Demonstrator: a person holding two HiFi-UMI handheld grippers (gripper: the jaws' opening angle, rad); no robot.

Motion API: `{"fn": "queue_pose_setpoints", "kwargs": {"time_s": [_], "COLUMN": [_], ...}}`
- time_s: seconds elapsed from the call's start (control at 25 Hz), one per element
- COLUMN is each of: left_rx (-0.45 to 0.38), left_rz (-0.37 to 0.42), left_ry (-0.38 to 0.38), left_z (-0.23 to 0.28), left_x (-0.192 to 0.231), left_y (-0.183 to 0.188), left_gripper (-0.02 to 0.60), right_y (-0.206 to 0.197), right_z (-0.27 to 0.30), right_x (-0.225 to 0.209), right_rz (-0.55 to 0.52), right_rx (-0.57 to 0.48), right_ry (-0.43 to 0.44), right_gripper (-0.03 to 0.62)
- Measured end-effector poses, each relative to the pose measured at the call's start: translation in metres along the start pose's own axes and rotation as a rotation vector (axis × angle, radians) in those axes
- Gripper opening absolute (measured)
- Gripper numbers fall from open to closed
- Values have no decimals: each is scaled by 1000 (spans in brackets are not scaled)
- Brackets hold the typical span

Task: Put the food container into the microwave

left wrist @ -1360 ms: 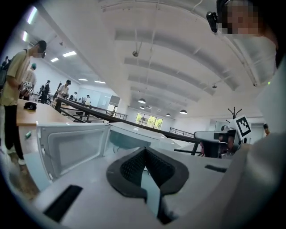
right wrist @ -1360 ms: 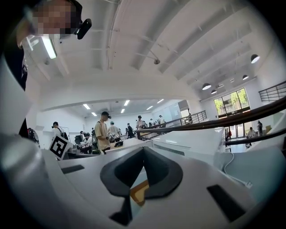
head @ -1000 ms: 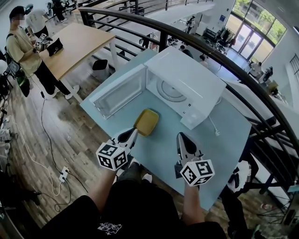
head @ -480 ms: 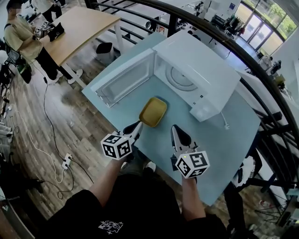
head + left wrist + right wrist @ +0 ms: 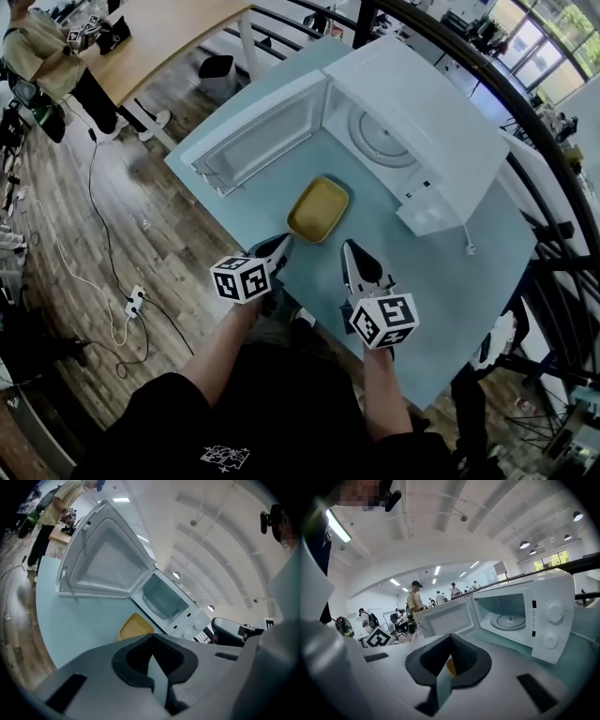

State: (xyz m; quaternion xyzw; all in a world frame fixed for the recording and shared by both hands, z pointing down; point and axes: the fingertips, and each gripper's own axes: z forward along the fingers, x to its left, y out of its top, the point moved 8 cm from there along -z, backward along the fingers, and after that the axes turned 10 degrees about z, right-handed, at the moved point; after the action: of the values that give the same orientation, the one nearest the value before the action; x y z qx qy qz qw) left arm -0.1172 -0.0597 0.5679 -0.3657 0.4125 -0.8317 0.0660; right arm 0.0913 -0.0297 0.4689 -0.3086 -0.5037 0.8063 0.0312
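Yellow and shallow, a rectangular plastic food container (image 5: 318,209) sits on a pale blue tabletop (image 5: 427,258). It is just in front of a boxy white microwave oven (image 5: 427,112), whose door (image 5: 258,136) is swung wide to the left. A round glass turntable (image 5: 380,142) shows inside the oven cavity. The container lies outside the oven, near its open mouth, and neither tool touches it.

At the table's near edge, a person in a black shirt holds the left gripper (image 5: 279,244) and the right gripper (image 5: 348,249). Each carries a black-and-white marker cube and points toward the container from the near side. The left tip is near the container's near-left corner, and the right tip is just off its near-right corner.

In the left gripper view, the left gripper (image 5: 151,638) has its jaws brought together at the tips with nothing between them. The food container (image 5: 135,626) and the microwave oven (image 5: 166,602) lie beyond. In the right gripper view, the right gripper (image 5: 450,637) likewise has its jaws closed and grips nothing, facing the microwave oven (image 5: 525,616).

Beyond the table, a bystander in a pale shirt (image 5: 37,47) stands on a wood-plank floor (image 5: 75,234) beside a light wooden desk (image 5: 159,28).
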Motion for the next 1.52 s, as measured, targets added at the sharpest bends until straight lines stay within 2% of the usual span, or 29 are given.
{"fn": "queue_pose_setpoints", "kwargs": {"time_s": [0.2, 0.36, 0.48, 0.6, 1.0, 1.52], "left_rx": [48, 60, 62, 52, -18, -45], "left_rz": [-40, -122, -181, -244, -440, -562], "left_ry": [15, 12, 12, 13, 23, 32], "left_z": [15, 25, 31, 34, 43, 54], "left_x": [13, 20, 26, 30, 40, 47], "left_y": [-18, -32, -40, -44, -46, -52], "left_gripper": [9, 12, 46, 77, 87, 86], "right_y": [-13, -20, -22, -23, -29, -32], "right_z": [12, 16, 16, 15, 15, 21], "right_x": [-6, -13, -18, -22, -29, -36], "right_rz": [16, 30, 41, 42, 53, 70], "right_rx": [32, 53, 57, 63, 88, 99], "right_ry": [-1, -8, -10, -12, -22, -30], "right_gripper": [5, 5, 5, 5, 5, 5]}}
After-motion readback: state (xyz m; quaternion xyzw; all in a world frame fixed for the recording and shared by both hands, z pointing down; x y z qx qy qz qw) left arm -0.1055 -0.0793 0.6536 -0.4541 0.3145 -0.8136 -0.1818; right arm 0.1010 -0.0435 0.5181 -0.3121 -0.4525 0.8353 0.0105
